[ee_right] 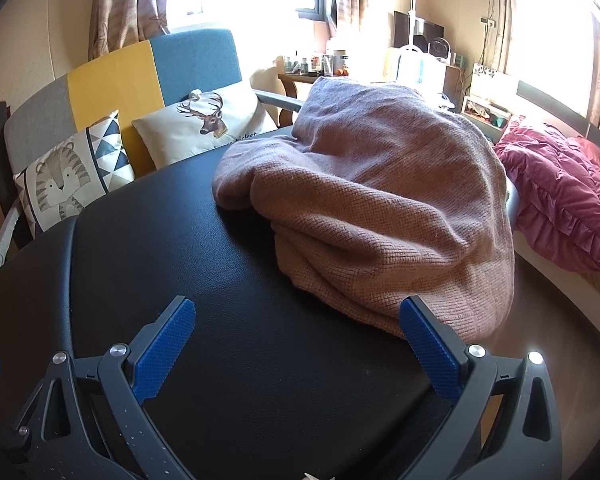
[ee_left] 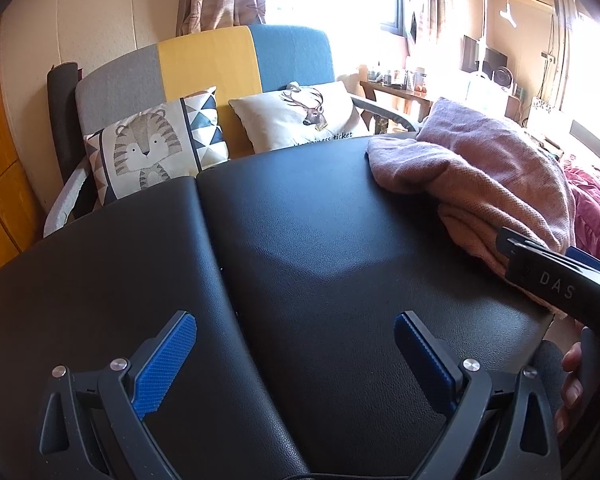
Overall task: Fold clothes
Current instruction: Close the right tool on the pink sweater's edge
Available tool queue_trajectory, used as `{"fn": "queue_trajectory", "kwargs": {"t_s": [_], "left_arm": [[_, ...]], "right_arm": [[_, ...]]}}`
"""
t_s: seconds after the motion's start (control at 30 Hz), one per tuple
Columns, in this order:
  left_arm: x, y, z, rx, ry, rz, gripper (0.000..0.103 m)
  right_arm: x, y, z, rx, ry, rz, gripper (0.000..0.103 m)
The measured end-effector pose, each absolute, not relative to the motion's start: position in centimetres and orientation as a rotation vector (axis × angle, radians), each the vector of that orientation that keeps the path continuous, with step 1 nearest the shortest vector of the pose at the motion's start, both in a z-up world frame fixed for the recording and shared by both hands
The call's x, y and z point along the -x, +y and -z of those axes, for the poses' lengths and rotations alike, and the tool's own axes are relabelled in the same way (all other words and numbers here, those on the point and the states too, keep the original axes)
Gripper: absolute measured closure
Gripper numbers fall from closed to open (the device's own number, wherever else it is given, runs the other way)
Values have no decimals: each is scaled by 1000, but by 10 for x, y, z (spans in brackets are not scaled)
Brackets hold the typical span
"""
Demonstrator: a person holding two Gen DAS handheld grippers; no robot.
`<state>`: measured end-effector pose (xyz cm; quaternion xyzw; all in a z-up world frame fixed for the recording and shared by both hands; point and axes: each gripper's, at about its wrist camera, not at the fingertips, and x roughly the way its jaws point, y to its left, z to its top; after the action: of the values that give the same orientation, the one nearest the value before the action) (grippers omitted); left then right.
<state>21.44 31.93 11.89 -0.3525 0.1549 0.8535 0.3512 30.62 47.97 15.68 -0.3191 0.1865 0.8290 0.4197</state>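
Note:
A dusty-pink knitted garment [ee_right: 384, 216] lies bunched in a heap on the right part of the black padded table [ee_right: 204, 280]; part of it hangs over the table's right edge. The left wrist view shows the same garment [ee_left: 480, 184] at the far right. My left gripper [ee_left: 296, 328] is open over bare black table [ee_left: 320, 240], well left of the garment, with nothing between its blue pads. My right gripper [ee_right: 296, 316] is open too, just short of the garment's near hem, its right finger [ee_right: 428, 344] close beside the fabric. The right gripper's body [ee_left: 556, 280] shows at the left view's right edge.
Behind the table stands a grey, yellow and blue sofa [ee_left: 204, 60] with a tiger cushion [ee_left: 148, 144] and a deer cushion [ee_left: 300, 116]. A red ruffled quilt [ee_right: 564, 200] lies on a bed to the right. A cluttered wooden desk [ee_right: 324, 72] stands by the window. A hand [ee_left: 572, 376] holds the right gripper.

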Motion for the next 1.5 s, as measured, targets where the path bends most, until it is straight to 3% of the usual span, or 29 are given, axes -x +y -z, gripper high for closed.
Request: {"fn": "queue_trajectory", "kwargs": {"t_s": [0.77,1.5], "left_arm": [[-214,322,-114,939,429,-2226,2],[-206,320,-103,1025,459,-2260,2]], "right_arm": [[-303,491,-147,828,441,-2057,0],[-265,585,-114,1004,313,-2070,0]]}}
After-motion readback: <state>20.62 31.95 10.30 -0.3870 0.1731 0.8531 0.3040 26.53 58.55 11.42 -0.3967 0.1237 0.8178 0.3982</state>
